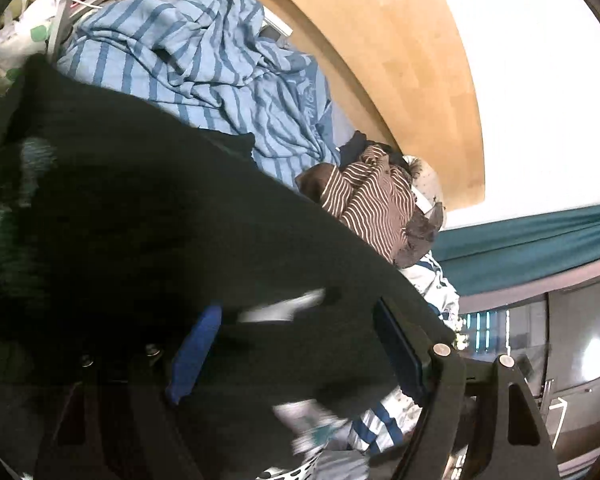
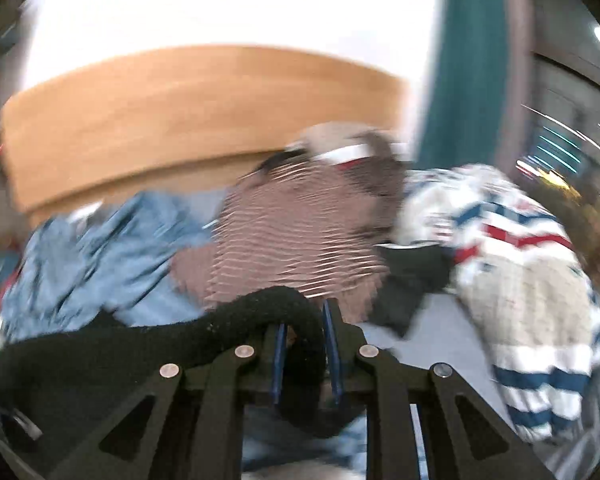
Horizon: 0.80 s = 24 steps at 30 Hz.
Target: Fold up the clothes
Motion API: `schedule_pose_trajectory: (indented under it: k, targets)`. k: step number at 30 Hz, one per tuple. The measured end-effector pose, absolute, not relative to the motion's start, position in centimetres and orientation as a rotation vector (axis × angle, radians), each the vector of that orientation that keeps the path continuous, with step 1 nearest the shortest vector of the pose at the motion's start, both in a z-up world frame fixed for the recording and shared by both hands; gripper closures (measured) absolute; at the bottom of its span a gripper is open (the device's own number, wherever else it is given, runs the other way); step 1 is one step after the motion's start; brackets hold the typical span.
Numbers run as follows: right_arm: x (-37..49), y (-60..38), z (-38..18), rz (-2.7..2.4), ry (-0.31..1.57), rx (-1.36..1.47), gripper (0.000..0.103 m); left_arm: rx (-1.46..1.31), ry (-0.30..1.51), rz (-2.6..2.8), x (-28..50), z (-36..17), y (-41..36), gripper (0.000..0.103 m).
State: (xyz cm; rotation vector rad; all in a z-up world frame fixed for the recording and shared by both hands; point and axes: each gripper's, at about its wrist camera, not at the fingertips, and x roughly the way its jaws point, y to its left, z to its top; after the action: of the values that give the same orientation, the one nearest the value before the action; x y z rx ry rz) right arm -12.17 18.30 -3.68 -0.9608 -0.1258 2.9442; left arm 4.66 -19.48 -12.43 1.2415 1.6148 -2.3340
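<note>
My right gripper (image 2: 304,354): the two blue pads are drawn close together on a thick fold of the dark garment (image 2: 112,364), which loops up over the tips and falls away to my left.
My left gripper (image 1: 296,356): the pads stand wide apart, and the same dark garment (image 1: 148,216) lies draped across the gap between them; I cannot tell whether either pad really bears on it, so I call it spread, with no pinch that I can see.
Dark garment: hangs between my two grippers, bunched, not flat and not folded.
Just past my fingers: a brown striped top (image 2: 292,236), crumpled, close ahead of the right tips.
Further out: a blue striped shirt (image 1: 204,68) heaped to the left, and a white sweater with blue and red bands (image 2: 528,280) to the right, all loose on the bed.
Beyond: a wooden headboard (image 1: 400,60).
Risk, slip: only the right side is clearly held, so a pull could drag the cloth off the left pads.
Risk, snag: the drooping cloth could catch the brown top and drag it along.
Risk, aim: the right view is smeared by motion, so placing is unsure.
</note>
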Motion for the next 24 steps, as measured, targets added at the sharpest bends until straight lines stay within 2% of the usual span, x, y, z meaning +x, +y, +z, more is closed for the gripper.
schedule_pose_trajectory:
  k: [5, 11, 13, 14, 19, 24]
  targets:
    - [-9.9, 26.8, -3.2, 2.737, 0.186, -0.934, 0.083, 1.306, 1.647, -2.265, 4.2, -13.9, -18.7, 0.025]
    - [-9.5, 29.5, -8.4, 2.596, 0.244, -1.148, 0.078, 1.396, 1.599, -2.232, 3.9, -15.3, -18.0, 0.025]
    - [-9.7, 29.5, -10.1, 2.593, 0.275, -1.243, 0.068, 1.42, 1.577, -2.224, 3.9, -15.6, -18.0, 0.025]
    - [-9.7, 29.5, -10.6, 2.597, 0.3, -1.286, 0.059, 1.432, 1.57, -2.219, 3.8, -15.7, -18.1, 0.025]
    - [-9.0, 28.6, -11.6, 2.632, 0.43, -1.437, 0.049, 1.467, 1.55, -2.213, 3.6, -16.2, -18.4, 0.025]
    - [-7.7, 25.5, -10.5, 2.782, 0.484, -1.547, 0.031, 1.44, 1.581, -2.197, 3.7, -16.3, -19.3, 0.025]
